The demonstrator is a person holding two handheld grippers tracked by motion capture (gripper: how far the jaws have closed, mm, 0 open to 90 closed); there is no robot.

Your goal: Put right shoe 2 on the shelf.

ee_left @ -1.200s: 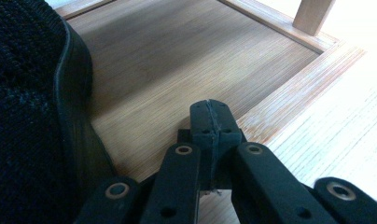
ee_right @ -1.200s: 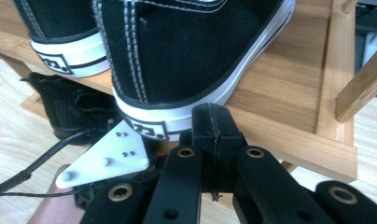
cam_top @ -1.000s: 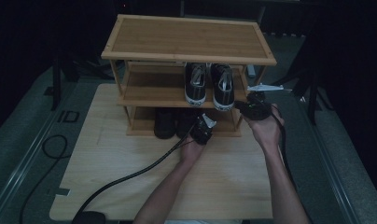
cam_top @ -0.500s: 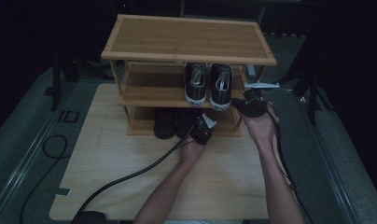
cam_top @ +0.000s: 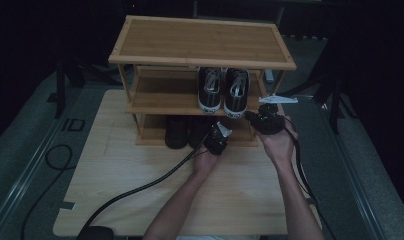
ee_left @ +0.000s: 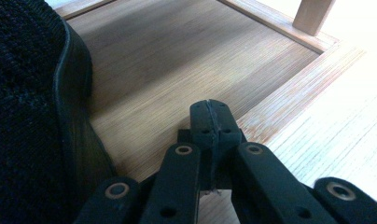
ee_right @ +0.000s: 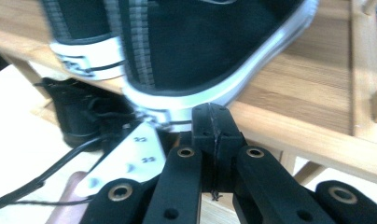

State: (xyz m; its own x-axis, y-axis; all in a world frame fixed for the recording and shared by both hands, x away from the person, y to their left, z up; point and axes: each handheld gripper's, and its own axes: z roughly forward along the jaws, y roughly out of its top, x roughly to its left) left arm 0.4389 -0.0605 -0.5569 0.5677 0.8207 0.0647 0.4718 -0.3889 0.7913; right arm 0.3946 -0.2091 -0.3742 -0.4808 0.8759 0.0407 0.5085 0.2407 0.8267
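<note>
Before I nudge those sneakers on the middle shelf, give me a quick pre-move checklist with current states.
1. Right gripper jaws shut and empty: ok.
2. Right gripper lined up with the near sneaker's heel at the middle shelf edge: ok; contact with the sole: cannot tell.
3. Left gripper jaws shut and empty: ok.
4. Left gripper over the bottom shelf, beside the black shoe, not touching it: ok.
5. Sneaker pair upright, side by side: ok.
6. Left gripper's cable away from the shoes: ok.
</note>
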